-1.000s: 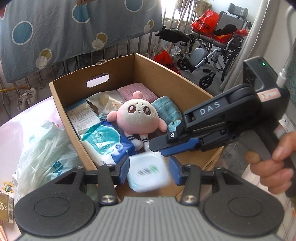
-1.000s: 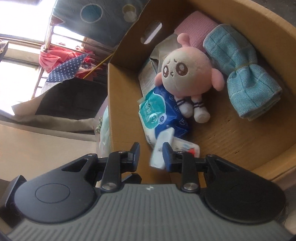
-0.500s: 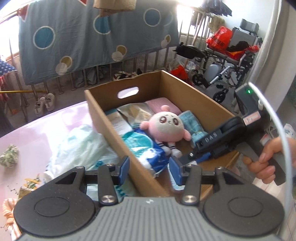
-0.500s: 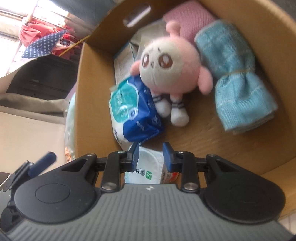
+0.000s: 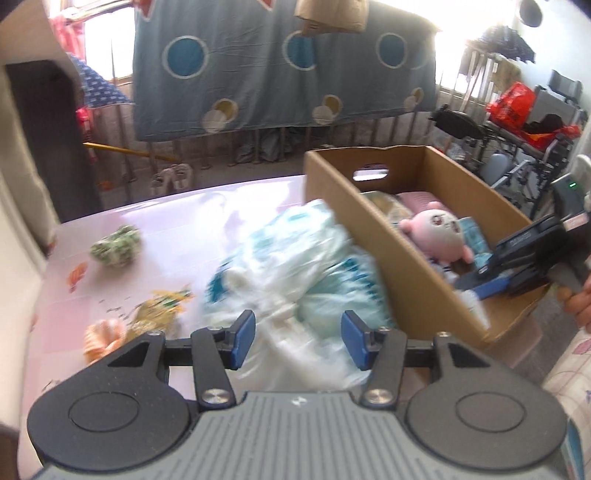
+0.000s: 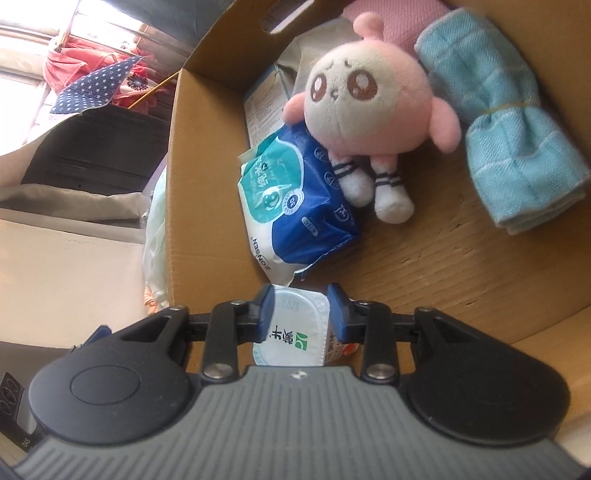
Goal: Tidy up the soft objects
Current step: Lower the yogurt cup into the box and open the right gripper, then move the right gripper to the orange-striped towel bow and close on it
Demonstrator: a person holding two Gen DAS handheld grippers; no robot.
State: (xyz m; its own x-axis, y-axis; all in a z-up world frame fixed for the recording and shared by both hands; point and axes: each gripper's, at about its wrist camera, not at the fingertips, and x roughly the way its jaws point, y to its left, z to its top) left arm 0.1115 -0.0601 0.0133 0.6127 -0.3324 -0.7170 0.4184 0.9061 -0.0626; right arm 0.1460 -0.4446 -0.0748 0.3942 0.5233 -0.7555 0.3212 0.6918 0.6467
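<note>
Opening right gripper (image 6: 301, 308) over tissue pack (image 6: 291, 334)

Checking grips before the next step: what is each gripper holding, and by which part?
Left gripper: nothing, jaws open. Right gripper straddles the white tissue pack's sides; its jaws have just been opening.

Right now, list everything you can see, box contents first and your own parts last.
brown cardboard box: one, on the pink table
round pink plush doll: one, middle of box
blue-and-teal wipes pack: one, beside the doll's legs
rolled light-blue towel: one, along the box wall
pink knitted cloth: one, far end of box
white wipes pack with green print: one, near end of box
white-and-blue plastic bag: one, on table outside box
green-and-white crumpled bundle: one, far on the table
left tongs: open, above bag
right tongs: around the white pack, jaws just been opening
</note>
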